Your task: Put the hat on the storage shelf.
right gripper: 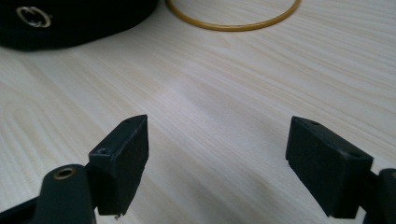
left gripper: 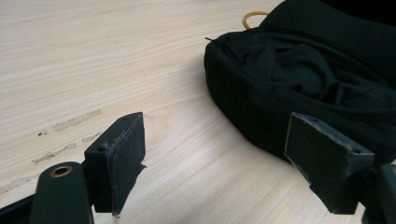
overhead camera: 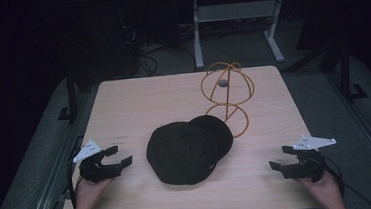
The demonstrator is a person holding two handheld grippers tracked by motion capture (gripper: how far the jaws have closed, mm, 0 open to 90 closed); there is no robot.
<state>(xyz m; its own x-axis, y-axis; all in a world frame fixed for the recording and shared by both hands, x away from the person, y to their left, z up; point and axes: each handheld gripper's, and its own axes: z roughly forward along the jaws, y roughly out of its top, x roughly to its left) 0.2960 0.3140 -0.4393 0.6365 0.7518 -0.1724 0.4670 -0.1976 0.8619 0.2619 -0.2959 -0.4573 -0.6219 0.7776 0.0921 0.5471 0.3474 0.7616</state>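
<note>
While I held both hands low at the near edge of the surface (overhead camera: 122, 97), the black hat (overhead camera: 189, 152) lay in the middle between them, crown down and opening up, its soft lining rumpled in the left gripper view. My left gripper (overhead camera: 117, 157) sat near the hat's left side with its jaws standing wide apart and nothing between them; in its own view the hat (left gripper: 322, 79) bulged just beyond the right jaw, not touching it as far as I could tell. My right gripper (overhead camera: 282, 158) rested well apart from the hat on the right, jaws likewise spread and empty, with bare wood in front of it. In the right gripper view the hat's edge (right gripper: 70, 21) showed at the far left with a small metal emblem (right gripper: 33, 17) on it, and the bottom ring of the orange wire stand (right gripper: 232, 18) lay just beyond. That stand (overhead camera: 228, 93), a round cage over a ring base, stood upright at the far side of the hat, its base ring seeming to touch or slip under the hat's far rim. I judged the work to be at its very start: the reach toward the hat, with no grasp yet made. The likely aim was to lift the hat onto the stand. The next move called for bringing the left gripper in over the near brim, closing on the fabric edge without bunching it, and sending the right gripper in to take the opposite side so the soft hat would not sag.
</note>
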